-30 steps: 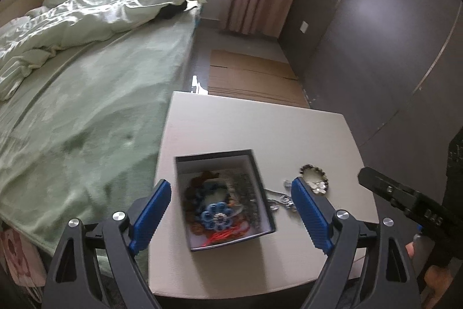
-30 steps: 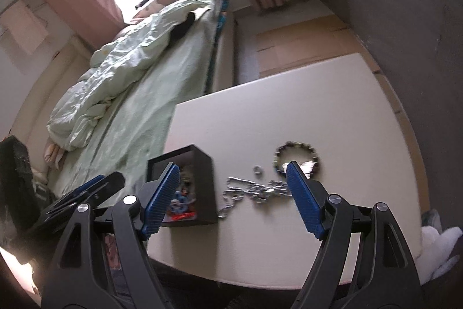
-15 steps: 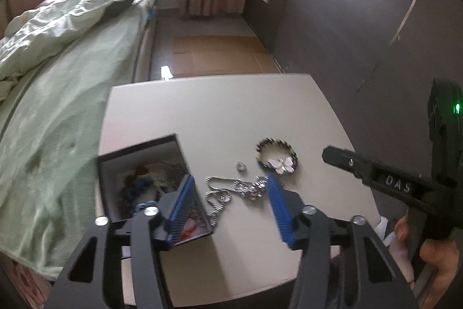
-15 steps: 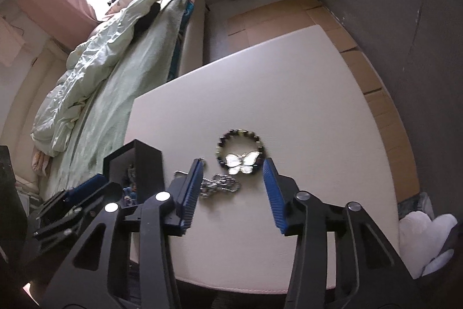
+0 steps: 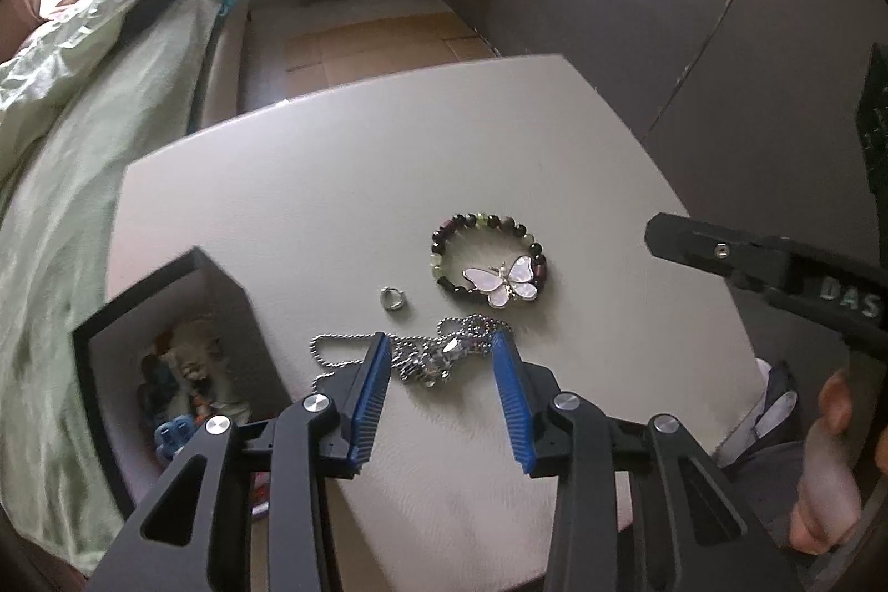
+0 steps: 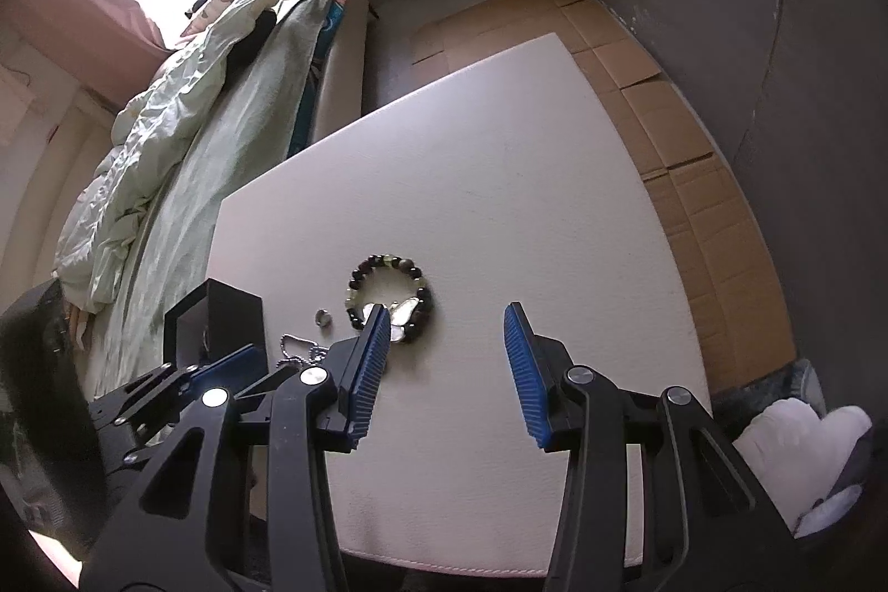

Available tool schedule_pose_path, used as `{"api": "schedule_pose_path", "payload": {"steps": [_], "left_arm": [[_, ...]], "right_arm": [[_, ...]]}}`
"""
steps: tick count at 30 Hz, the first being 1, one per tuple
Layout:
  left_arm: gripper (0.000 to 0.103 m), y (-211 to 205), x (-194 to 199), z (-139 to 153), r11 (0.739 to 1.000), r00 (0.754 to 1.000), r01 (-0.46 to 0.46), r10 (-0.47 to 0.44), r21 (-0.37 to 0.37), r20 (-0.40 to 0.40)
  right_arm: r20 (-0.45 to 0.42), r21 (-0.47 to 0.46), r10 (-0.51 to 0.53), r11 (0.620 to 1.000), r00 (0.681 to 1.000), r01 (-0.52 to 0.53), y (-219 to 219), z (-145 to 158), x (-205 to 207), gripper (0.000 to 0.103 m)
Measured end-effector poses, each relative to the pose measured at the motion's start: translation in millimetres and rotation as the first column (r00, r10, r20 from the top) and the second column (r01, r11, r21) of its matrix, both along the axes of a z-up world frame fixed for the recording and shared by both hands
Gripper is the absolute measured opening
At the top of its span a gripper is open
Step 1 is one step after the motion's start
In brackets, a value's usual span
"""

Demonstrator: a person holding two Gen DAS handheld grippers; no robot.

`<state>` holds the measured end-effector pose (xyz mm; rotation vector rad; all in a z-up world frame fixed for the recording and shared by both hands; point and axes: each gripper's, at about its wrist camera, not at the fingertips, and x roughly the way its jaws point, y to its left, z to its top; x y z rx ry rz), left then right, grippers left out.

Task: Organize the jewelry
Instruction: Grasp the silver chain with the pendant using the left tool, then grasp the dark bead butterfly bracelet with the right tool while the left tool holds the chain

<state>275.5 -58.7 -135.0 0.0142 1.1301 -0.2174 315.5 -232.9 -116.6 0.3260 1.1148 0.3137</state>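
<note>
A silver chain necklace (image 5: 427,356) lies on the white table (image 5: 344,181), between the blue pads of my open left gripper (image 5: 441,342), which hovers over it. A small silver ring (image 5: 393,298) and a dark bead bracelet with a white butterfly charm (image 5: 491,267) lie just beyond. A black jewelry box (image 5: 166,353) with colourful pieces inside stands at the left. My right gripper (image 6: 444,314) is open and empty, above the table to the right of the bracelet (image 6: 388,292). The ring (image 6: 322,316), the chain (image 6: 297,350) and the box (image 6: 216,325) also show there.
A bed with a green cover (image 5: 83,104) runs along the table's left side. Dark wardrobe doors (image 5: 666,9) stand at the right. Flattened cardboard (image 6: 655,104) lies on the floor beyond the table. A white cloth (image 6: 793,442) sits low at the right.
My left gripper has swung right from over the box to over the chain and narrowed its opening. My right gripper has moved right, past the chain, and opened a little wider.
</note>
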Motion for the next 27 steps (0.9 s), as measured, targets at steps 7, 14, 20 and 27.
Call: {"api": "schedule_pose_path", "payload": {"steps": [7,14,20,27], "left_arm": [[0.031,-0.6,19.8,-29.0,1.000,0.998,0.008,-0.008,0.003,-0.067],[0.031,-8.9,21.5,-34.5,0.998,0.998,0.046,-0.044,0.048,-0.047],[0.017,-12.7,9.7,-38.0,0.994,0.993,0.099,-0.096,0.037,-0.076],[0.013,-12.0,10.4,-37.0,0.994,0.994,0.096,-0.093,0.056,-0.057]], "right_arm": [[-0.017,0.003,0.006,1.000,1.000,-0.006,0.2,-7.2,5.4,0.044],[-0.029,0.006,0.021,1.000,0.999,-0.021,7.6,-12.2,9.2,0.044],[-0.034,0.003,0.037,0.999,0.999,-0.037,15.0,-15.3,11.2,0.044],[-0.045,-0.012,0.043,0.999,0.998,-0.044,25.4,-19.4,19.1,0.044]]}}
